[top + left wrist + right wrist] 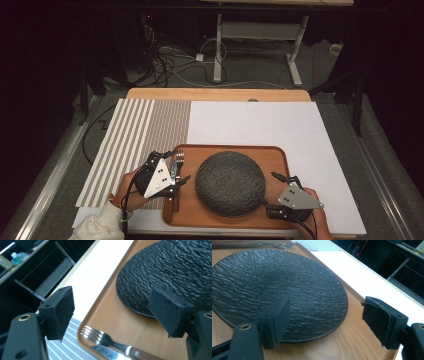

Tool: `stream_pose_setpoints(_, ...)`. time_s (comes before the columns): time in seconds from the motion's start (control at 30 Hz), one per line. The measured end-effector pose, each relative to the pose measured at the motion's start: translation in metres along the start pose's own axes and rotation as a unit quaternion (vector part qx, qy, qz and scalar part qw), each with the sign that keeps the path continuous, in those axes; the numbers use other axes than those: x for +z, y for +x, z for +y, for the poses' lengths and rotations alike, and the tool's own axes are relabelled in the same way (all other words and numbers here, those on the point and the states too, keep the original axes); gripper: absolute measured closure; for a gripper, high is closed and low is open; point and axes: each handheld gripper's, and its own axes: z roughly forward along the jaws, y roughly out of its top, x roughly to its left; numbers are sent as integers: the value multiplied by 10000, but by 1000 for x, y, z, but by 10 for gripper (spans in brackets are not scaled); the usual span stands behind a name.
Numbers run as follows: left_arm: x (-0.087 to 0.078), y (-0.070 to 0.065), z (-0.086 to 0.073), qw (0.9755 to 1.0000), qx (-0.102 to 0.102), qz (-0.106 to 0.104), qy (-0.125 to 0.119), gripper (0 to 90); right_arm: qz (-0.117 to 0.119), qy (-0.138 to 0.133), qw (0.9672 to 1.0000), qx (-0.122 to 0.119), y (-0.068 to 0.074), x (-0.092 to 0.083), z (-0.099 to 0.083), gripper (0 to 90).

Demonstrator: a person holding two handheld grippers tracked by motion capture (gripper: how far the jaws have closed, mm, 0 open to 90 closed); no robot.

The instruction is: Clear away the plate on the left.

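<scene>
- I'm counting one dark plate (230, 182), sitting on one wooden tray (277, 160).
- I'm seeing one fork (100, 336), one knife (106, 353).
- I'm noting one striped mat (135, 135).

Striped placemat (132, 137), white sheet (260, 125), cables on floor (175, 65)

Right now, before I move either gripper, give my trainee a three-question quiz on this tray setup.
1. True or false: the left gripper is shut on the fork.
2. What lies beside the fork on the wooden tray? A) spoon B) knife C) cup
3. Which gripper hovers at the dark plate's near right edge?

Key:
1. False; its jaws stand open above the fork.
2. B, the knife.
3. The right gripper, open.
</scene>
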Motion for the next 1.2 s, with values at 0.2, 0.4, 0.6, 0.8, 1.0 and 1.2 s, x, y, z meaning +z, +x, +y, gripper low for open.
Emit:
stream_pose_setpoints(0.2, -9, 2, -6, 9999, 5, 115, -1, 201, -24, -30, 10000, -9, -1, -1, 0, 230)
stream_pose_setpoints(0.4, -17, 5, -13, 9998, -47, 217, 21, 202, -38, -39, 10000, 11, -2, -1, 0, 230)
stream_pose_setpoints(0.6, -27, 7, -23, 9993, -98, 349, 58, 201, -82, -59, 9999, 29, -4, -2, 0, 230)
stream_pose_setpoints(0.8, -38, 8, -32, 9988, -150, 461, 3, 201, -94, -62, 9999, 60, -5, -2, -1, 230)
stream_pose_setpoints(1.0, -43, 8, -42, 9980, -264, 566, 55, 201, -130, -64, 9999, 90, -6, -3, -2, 230)
stream_pose_setpoints(1.2, -47, 6, -52, 9971, -351, 674, 66, 201, -169, -67, 9998, 129, -8, -4, -3, 230)
